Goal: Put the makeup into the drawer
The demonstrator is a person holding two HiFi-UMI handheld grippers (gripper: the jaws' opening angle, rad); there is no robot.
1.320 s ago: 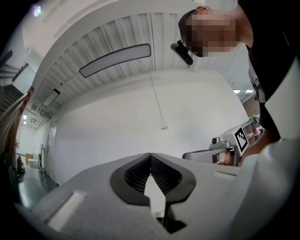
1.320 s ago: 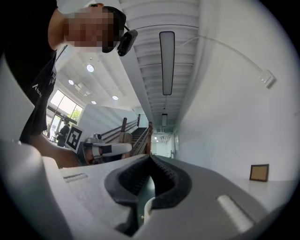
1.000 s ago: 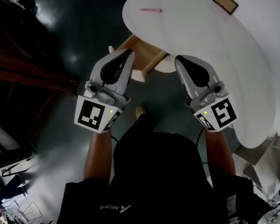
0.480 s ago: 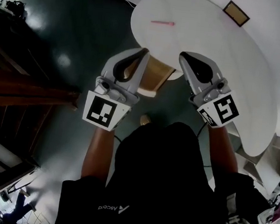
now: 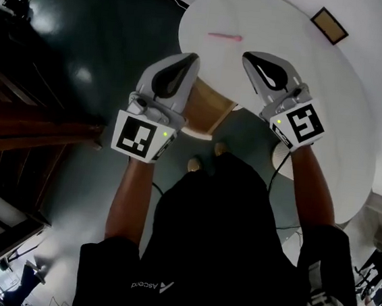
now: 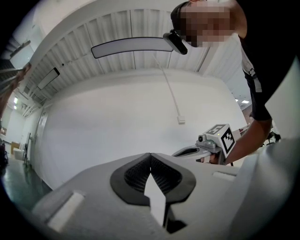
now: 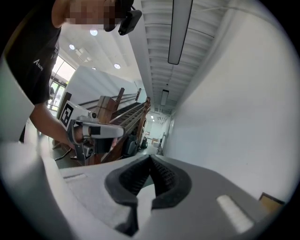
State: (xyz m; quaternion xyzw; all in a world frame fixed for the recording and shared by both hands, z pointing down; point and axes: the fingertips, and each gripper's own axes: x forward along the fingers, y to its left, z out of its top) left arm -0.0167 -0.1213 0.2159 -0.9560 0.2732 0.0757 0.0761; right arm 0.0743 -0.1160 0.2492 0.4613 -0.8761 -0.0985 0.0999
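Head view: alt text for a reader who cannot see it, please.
A person in black, seen from above, holds the left tongs and right tongs, both shut and empty, over the near edge of a white table. A wooden drawer stands open between them; a thin pink stick lies farther out on the table.

Black short-sleeved shirt [image 5: 223, 234], white lettering [image 5: 153, 285], grey left claw [image 5: 189, 59], grey right claw [image 5: 250, 56]

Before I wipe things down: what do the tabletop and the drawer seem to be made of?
Tabletop: smooth matt white, probably laminate or painted board; no grain shows. Drawer: pale unpainted wood, by its tan colour; grain too small to confirm.
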